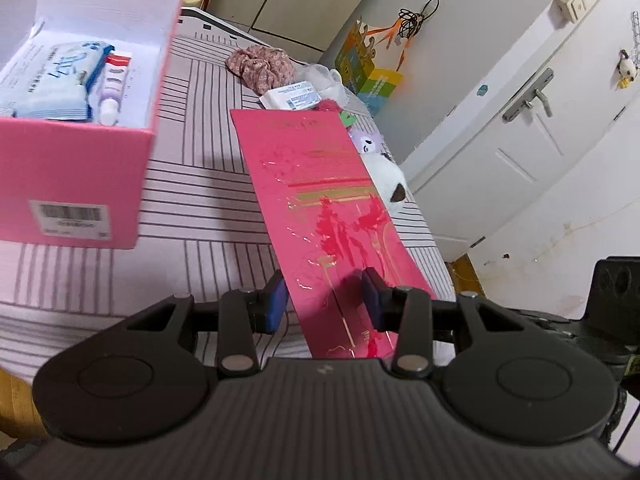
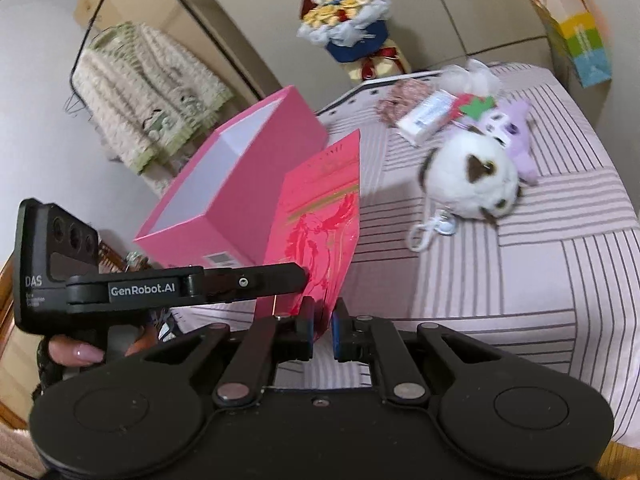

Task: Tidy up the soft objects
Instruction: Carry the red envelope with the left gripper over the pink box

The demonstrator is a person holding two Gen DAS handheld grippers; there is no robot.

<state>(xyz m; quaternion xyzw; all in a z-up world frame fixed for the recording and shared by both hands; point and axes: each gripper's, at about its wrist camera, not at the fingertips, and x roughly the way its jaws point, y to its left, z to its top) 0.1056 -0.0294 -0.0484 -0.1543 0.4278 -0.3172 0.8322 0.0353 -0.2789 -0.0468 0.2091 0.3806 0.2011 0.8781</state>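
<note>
A flat pink lid [image 1: 320,200] with gold and red print hangs tilted above the striped bed [image 1: 200,184]. My left gripper [image 1: 325,304] is shut on its near end. My right gripper [image 2: 323,324] is shut on the lid's [image 2: 320,216] thin lower corner. The left gripper's finger [image 2: 256,280] reaches the lid from the left. Left of the lid stands the open pink box [image 1: 76,184], holding a blue tissue pack [image 1: 52,80] and a tube [image 1: 114,84]. A white plush [image 2: 476,184], a purple plush [image 2: 516,128], a floral fabric piece [image 1: 262,66] and a small white pack [image 1: 292,96] lie beyond.
A colourful paper bag [image 1: 368,68] stands at the bed's far corner by a white door [image 1: 520,120]. A flower bouquet [image 2: 348,28] sits behind the bed and a knitted sweater [image 2: 148,92] hangs at the left. A person's hand [image 2: 76,352] grips the left tool.
</note>
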